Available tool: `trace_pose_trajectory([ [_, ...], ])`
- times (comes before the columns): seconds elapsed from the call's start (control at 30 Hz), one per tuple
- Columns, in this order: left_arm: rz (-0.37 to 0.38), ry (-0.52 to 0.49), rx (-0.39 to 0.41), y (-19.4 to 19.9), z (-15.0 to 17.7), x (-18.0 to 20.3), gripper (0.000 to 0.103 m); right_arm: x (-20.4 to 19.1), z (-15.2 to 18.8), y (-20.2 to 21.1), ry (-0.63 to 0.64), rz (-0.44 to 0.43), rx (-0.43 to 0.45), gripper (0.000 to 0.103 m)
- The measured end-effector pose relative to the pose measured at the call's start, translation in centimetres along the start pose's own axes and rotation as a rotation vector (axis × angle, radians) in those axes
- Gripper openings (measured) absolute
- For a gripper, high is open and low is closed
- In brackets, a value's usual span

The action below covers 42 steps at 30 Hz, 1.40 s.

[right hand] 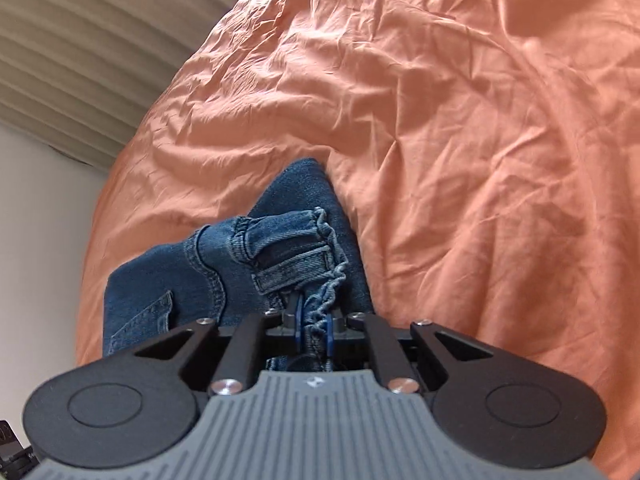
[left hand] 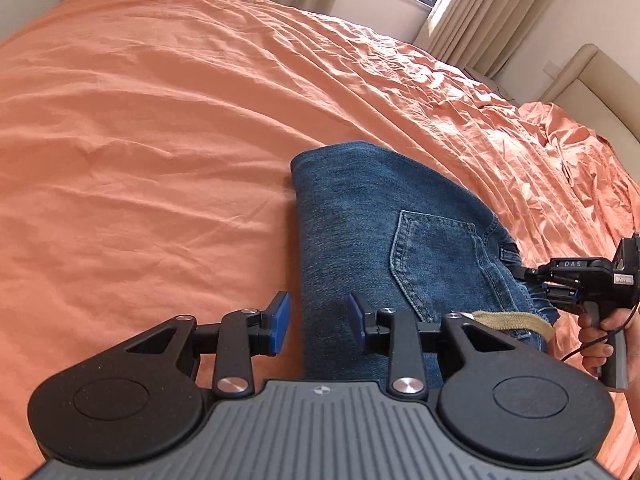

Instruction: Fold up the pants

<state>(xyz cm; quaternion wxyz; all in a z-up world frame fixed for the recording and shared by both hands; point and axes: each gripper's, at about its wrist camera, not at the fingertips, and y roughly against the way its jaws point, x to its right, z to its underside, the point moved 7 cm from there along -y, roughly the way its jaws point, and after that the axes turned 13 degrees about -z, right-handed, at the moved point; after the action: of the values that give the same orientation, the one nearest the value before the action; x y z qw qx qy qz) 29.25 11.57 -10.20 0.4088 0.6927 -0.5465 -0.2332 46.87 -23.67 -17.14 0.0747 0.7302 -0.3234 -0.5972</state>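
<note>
Two grippers over folded jeans (left hand: 372, 240) on orange sheet (left hand: 140, 140): left gripper (left hand: 318, 322) spread wide, straddling jeans' left edge; right gripper (right hand: 314, 326) clamped on frayed waistband (right hand: 320, 276) at jeans' right side.

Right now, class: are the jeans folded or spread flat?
Folded. The jeans lie as a compact bundle on the orange sheet, back pocket up, with the right gripper shut on their gathered edge.

Blue denim pants (left hand: 360, 220): coarse woven cloth, stitched seams, frayed waistband edge. Orange bedsheet (left hand: 140, 140): thin matt cloth, creased all over. Left gripper (left hand: 319, 322): matt black plastic, blue pads, bright metal pivot screws, ribbed grey housing. Pleated beige cloth curtains (left hand: 472, 12).
</note>
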Motion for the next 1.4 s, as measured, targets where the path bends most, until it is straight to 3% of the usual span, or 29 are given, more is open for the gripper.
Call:
trace_pose_trajectory([
  [0.07, 0.0, -0.005, 0.004, 0.6, 0.4, 0.0, 0.036, -0.8, 0.1, 1.2, 0.002, -0.01, 0.025, 0.027],
  [0.2, 0.013, -0.018, 0.029, 2.1, 1.4, 0.3, 0.037, -2.7, 1.4, 5.6, 0.098, -0.011, 0.113, 0.041],
  [0.27, 0.013, -0.047, 0.056, 2.9, 2.1, 0.8, 0.042, -3.0, 3.1, 7.9, 0.087, -0.038, 0.144, 0.049],
  [0.43, 0.011, -0.167, 0.078, 4.3, 4.9, 1.9, 0.052, -1.2, 7.3, 10.3, -0.093, -0.154, 0.199, 0.05],
  [0.5, 0.0, -0.235, 0.083, 4.8, 6.3, 2.5, 0.055, -0.3, 8.3, 9.6, -0.188, -0.211, 0.203, 0.049],
  [0.57, -0.006, -0.299, 0.087, 5.1, 7.8, 2.9, 0.065, 0.3, 8.5, 8.4, -0.223, -0.218, 0.197, 0.049],
  [0.63, -0.013, -0.355, 0.076, 5.1, 9.1, 3.3, 0.068, 0.9, 8.6, 7.3, -0.238, -0.228, 0.209, 0.049],
  [0.73, -0.09, -0.448, 0.055, 4.2, 10.8, 3.6, 0.068, 2.3, 8.8, 6.0, -0.305, -0.288, 0.224, 0.037],
  [0.8, -0.214, -0.538, 0.042, 2.9, 11.5, 3.7, 0.065, 2.6, 8.8, 5.9, -0.31, -0.308, 0.228, 0.021],
  [0.83, -0.259, -0.577, 0.036, 2.3, 11.6, 3.7, 0.057, 2.2, 8.7, 6.2, -0.283, -0.308, 0.233, 0.018],
  [0.93, -0.286, -0.642, 0.018, 2.0, 11.8, 4.4, 0.034, 0.0, 8.2, 7.8, -0.171, -0.291, 0.259, 0.01],
  [1.0, -0.321, -0.695, 0.025, 1.9, 12.2, 4.8, 0.029, -0.4, 8.3, 8.2, -0.147, -0.253, 0.27, 0.01],
  [1.1, -0.331, -0.64, -0.03, 0.8, 12.9, 3.9, 0.022, 2.1, 8.8, 7.0, -0.166, -0.151, 0.252, 0.007],
  [1.2, -0.316, -0.536, -0.085, -0.1, 13.4, 2.7, 0.022, 3.6, 9.1, 6.3, -0.197, -0.151, 0.232, 0.006],
  [1.3, -0.304, -0.494, -0.104, 0.3, 13.5, 2.0, 0.02, 3.3, 8.8, 6.4, -0.172, -0.138, 0.206, 0.007],
  [1.37, -0.327, -0.496, -0.145, 0.7, 13.9, 1.3, 0.001, 3.0, 8.7, 6.6, -0.144, -0.127, 0.201, 0.008],
  [1.4, -0.373, -0.503, -0.156, 0.8, 14.2, 0.5, 0.0, 2.7, 8.6, 6.7, -0.132, -0.121, 0.204, 0.011],
])
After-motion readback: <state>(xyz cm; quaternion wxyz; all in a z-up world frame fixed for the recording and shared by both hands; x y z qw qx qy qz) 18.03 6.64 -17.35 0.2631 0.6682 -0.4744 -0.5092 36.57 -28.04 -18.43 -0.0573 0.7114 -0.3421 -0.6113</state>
